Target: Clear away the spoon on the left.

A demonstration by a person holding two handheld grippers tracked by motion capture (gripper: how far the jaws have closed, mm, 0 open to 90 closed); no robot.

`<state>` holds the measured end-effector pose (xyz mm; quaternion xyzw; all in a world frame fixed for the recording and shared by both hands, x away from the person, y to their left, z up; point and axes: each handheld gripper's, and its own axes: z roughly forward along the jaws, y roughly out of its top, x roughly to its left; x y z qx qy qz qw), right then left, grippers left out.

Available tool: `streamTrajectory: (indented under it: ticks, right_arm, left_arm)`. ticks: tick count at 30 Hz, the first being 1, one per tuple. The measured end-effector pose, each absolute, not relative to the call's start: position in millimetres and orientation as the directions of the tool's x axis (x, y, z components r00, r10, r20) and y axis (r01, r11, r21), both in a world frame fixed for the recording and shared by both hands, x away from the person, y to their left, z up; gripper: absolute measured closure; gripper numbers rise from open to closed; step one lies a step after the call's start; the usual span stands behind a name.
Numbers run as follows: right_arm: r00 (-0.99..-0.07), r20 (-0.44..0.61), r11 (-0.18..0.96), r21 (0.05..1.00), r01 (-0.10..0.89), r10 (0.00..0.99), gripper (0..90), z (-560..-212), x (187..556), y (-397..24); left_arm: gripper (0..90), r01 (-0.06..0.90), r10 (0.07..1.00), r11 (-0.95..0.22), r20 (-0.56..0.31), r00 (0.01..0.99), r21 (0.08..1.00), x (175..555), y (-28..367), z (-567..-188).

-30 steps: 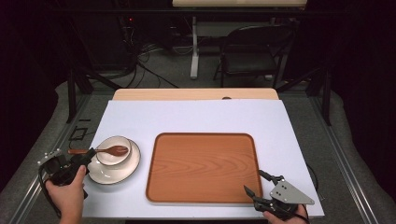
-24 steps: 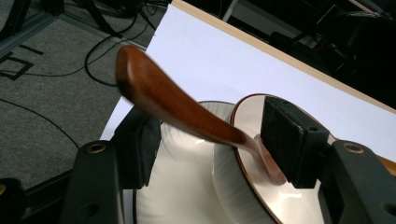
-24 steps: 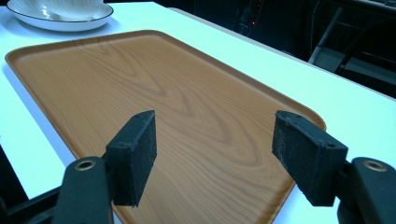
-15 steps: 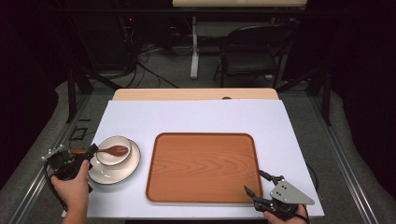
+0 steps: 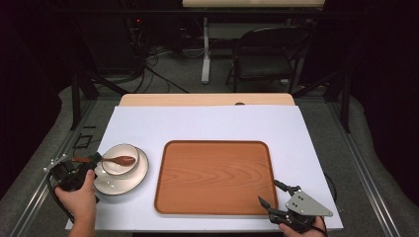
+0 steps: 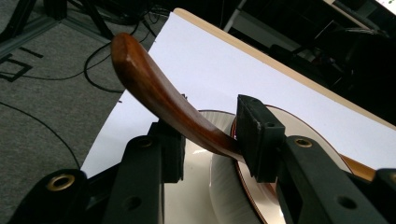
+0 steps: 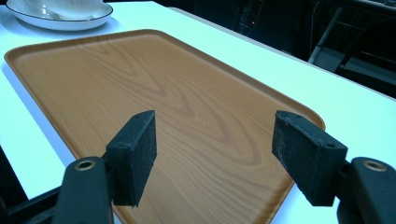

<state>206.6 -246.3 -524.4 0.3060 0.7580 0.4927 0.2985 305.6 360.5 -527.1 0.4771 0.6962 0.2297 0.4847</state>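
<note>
Left gripper [image 5: 92, 160]: at the near left edge of the table, held in the left hand [image 5: 79, 197], pointing toward the dishes.
Left pads: just closed in, now clamped on the handle of the wooden spoon [image 5: 118, 160], one pad against each side of it in the left gripper view.
Wooden spoon: scoop end lying across the white bowl [image 5: 111, 151], handle sticking out to the left over the rim and rising up and away beyond the pads.
White bowl: standing on the white saucer [image 5: 121, 186], left of the tray and apart from it.
Right gripper [image 5: 269, 191]: at the near right corner of the wooden tray [image 5: 212, 177], pointing across it.
Right pads: apart, nothing between them, hovering over the tray's corner in the right gripper view.
Wooden tray: bare, flat on the white sheet [image 5: 207, 123], near the middle of the table.
</note>
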Motion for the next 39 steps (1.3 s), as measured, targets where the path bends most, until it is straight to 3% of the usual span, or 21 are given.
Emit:
streamTrajectory:
  ticks: [19, 39]
  right_arm:
    - [-0.634, -0.151, 0.327, 0.930, 0.170, 0.758, 30.8, -524, 206, -246]
    - [-0.639, -0.156, 0.332, 0.929, 0.165, 0.754, 30.8, -524, 207, -246]
  left_arm:
    - [75.9, 0.421, 0.902, 0.403, -0.431, -0.033, 0.812, 303, 354, -508]
    - [83.9, 0.434, 0.971, 0.179, -0.228, 0.063, 0.883, 308, 321, -478]
